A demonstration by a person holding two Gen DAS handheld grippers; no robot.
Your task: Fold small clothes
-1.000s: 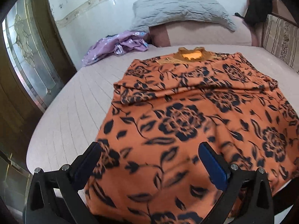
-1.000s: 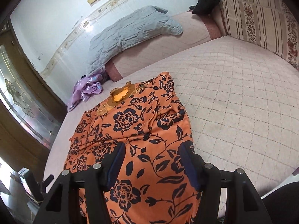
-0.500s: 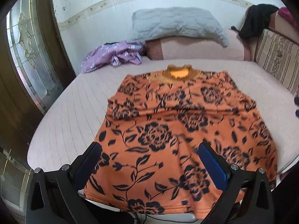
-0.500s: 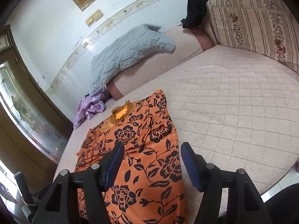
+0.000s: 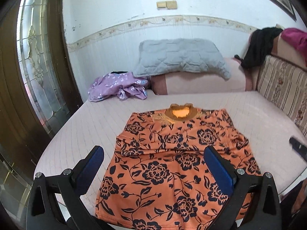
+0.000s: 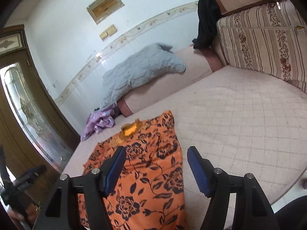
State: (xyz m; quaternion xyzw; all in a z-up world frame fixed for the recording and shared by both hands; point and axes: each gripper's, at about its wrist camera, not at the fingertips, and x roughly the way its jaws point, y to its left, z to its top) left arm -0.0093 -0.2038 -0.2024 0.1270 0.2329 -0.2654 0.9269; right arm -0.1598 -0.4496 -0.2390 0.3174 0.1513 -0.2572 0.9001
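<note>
We hold our left gripper [image 5: 153,163] level, its blue-padded fingers [image 5: 217,167] spread wide with nothing between them. Our right gripper [image 6: 156,165] hangs likewise parted and empty, its camera tilted; its tip [image 5: 298,147] shows at the left view's right edge.

orange top [image 5: 172,164] hem cut off by frame edge

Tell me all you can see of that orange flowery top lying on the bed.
The orange top is soft knit-looking cloth printed with dark navy roses and leaves, with a golden-brown collar band at its far end. It lies flat on the pink quilted bed, sleeves folded in over the body, hem toward the cameras at the mattress edge. Nothing grips it: the left gripper and right gripper both hover open above it.
</note>
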